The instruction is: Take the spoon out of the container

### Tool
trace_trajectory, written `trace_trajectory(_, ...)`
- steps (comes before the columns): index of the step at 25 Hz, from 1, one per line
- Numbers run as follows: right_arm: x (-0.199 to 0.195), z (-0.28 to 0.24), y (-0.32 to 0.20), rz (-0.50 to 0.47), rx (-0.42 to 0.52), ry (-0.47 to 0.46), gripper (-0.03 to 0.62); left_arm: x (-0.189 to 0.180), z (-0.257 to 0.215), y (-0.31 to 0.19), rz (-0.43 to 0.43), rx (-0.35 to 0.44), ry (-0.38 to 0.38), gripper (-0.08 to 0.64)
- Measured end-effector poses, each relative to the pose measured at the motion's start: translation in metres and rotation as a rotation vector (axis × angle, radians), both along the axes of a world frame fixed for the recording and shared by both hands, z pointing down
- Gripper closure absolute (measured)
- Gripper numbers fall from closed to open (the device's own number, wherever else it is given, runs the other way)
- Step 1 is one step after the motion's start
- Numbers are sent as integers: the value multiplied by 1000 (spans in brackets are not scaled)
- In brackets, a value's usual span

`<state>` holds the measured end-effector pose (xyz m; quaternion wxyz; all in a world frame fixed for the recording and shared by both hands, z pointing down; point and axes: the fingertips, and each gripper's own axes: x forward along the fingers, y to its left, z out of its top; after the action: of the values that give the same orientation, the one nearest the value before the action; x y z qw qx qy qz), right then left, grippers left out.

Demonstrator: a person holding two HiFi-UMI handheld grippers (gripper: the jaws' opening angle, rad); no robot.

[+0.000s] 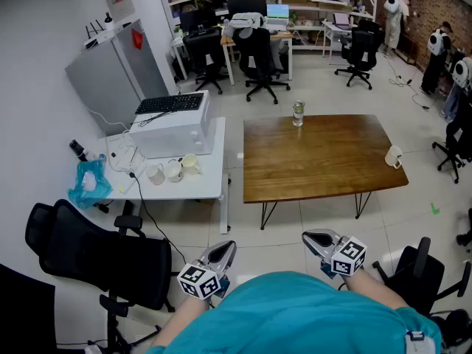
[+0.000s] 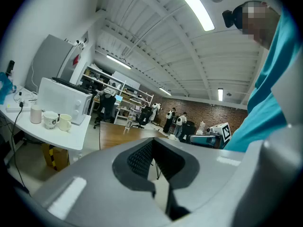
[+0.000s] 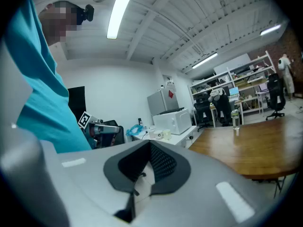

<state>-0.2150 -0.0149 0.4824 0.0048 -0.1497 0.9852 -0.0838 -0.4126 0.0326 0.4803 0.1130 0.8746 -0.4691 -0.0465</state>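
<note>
Left gripper (image 1: 223, 251) and right gripper (image 1: 315, 238) both have fingers clenched, empty.

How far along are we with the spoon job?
Done: nothing visible. In hand: nothing; left gripper and right gripper are shut, empty, near the person's body. Left: everything; the glass container stands untouched at the far edge of the wooden table, too small to show a spoon.

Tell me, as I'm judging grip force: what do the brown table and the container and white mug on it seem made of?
Table: wood or wood veneer with a satin finish. Brown grain streaks show. It stands on thin dark legs, probably metal.
Container: clear glass or plastic, with a see-through body.
Mug: likely glazed ceramic, plain white, though too small to be sure.
</note>
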Motion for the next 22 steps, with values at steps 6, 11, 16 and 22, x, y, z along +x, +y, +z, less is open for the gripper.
trace_trajectory(6,33,-6,-18,33,-9,-31,591,34,-6,-25,34,1,-17,558)
trace_trajectory(11,83,-8,-30,74,-9,-56,591,85,-10,-43,78,6,-39,558)
trace_trajectory(16,150,-13,-41,126,5,-64,591,149,-17,-63,125,19,-45,558)
trace_trajectory(22,233,-14,-61,201,31,-41,591,233,-22,-101,209,42,-32,558)
